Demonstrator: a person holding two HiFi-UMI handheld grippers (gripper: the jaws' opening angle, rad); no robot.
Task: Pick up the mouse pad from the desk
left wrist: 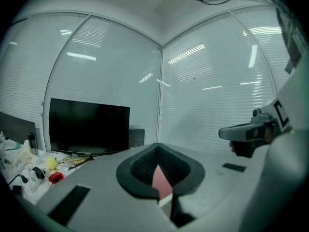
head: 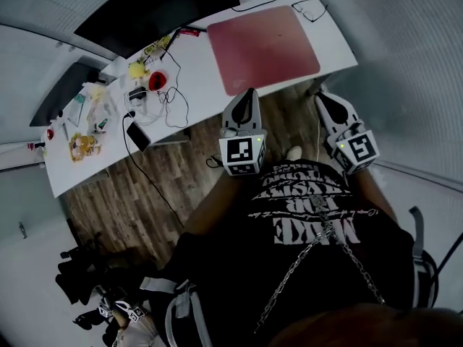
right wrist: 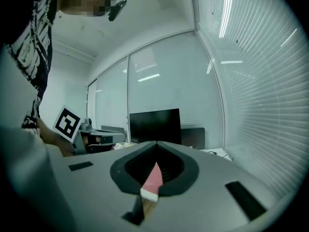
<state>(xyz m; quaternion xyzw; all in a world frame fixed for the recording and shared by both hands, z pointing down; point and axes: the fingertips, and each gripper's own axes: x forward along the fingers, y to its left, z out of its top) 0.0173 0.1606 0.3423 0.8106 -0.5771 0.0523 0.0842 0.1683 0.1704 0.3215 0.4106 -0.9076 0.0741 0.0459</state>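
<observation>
Mouse pad (head: 264,48), a dull red rounded rectangle with a matte face, lies flat at the right end of the white desk (head: 206,78), its near edge close along the desk's front edge. I hold both grippers just short of that edge, over the wood-plank floor (head: 145,186), pointing almost level toward the pad. My left gripper (head: 251,92) faces the pad's near left corner and my right gripper (head: 323,97) its near right corner; neither touches it. Both pairs of jaws are pressed together with nothing between them. In each gripper view only a thin pink sliver of the pad shows through the notch below the closed tips. My hands are hidden behind the marker cubes. The black monitor (head: 159,6) is cut off by the picture's top at the desk's back edge. The tangle of cables (head: 170,100) and small things toward the left end is too small to sort out.
</observation>
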